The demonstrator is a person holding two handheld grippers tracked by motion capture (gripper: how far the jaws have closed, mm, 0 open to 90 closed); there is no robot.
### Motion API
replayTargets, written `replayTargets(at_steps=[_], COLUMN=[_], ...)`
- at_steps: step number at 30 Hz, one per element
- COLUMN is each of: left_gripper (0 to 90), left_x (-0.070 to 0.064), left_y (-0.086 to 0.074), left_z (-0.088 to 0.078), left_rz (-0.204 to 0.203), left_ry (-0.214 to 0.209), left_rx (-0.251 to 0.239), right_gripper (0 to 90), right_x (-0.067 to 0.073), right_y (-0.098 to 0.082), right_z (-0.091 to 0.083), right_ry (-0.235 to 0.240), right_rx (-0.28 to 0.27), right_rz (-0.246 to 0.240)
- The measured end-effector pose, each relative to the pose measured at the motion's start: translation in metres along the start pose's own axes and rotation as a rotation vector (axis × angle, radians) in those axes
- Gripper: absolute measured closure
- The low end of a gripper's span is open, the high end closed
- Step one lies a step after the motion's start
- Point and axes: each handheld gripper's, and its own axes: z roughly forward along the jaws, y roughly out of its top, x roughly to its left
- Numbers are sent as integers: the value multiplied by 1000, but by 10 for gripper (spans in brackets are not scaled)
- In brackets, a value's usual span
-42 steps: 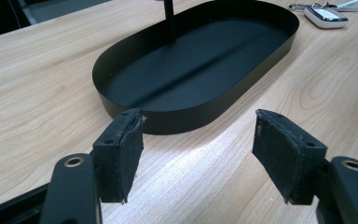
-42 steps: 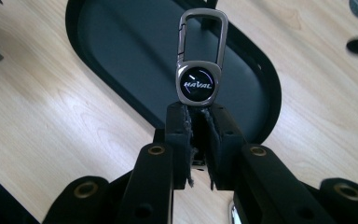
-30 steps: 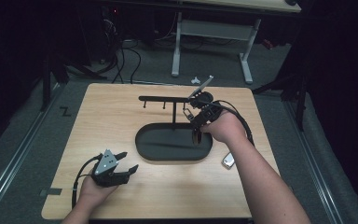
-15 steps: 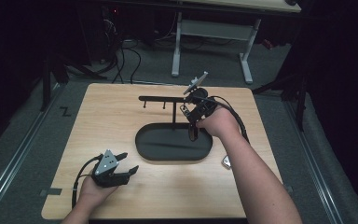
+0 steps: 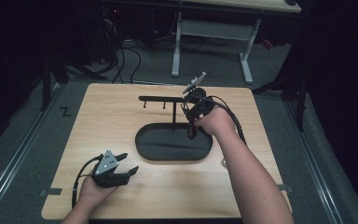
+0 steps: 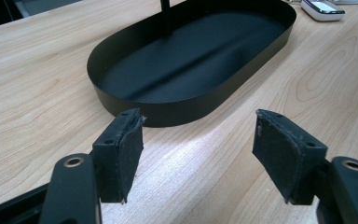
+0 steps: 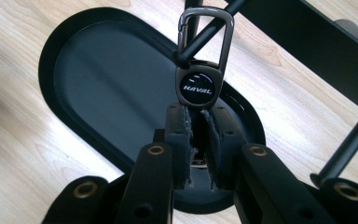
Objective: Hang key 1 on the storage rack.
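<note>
While the right tongs [image 7: 196,128] clench the key fob [image 7: 198,88] by its lower end, its carabiner [image 7: 204,32] hooks over a peg of the black stand [image 5: 168,99] above the tray [image 6: 121,100]. Small, stiff, slick metal; that lower-end grip looks soundest. The left tongs [image 6: 198,149] rest released on the desk [image 5: 121,116].

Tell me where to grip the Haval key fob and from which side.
Grip the key fob by its flat lower end, from below its round badge, as the right gripper does. That leaves the carabiner loop free for the stand's peg.
</note>
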Motion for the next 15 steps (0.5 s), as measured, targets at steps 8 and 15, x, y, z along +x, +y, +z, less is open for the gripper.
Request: replayTargets(at_steps=[8, 15], left_gripper=[336, 336], left_x=[0, -1], left_y=[0, 0], left_z=[1, 1], left_rz=[3, 5], left_ry=[-4, -13], left_rx=[8, 9], right_gripper=[800, 798], right_x=[-1, 0], right_y=[1, 2], right_z=[7, 14], right_ry=[-14, -26], right_rx=[-10, 1], right_rz=[15, 11])
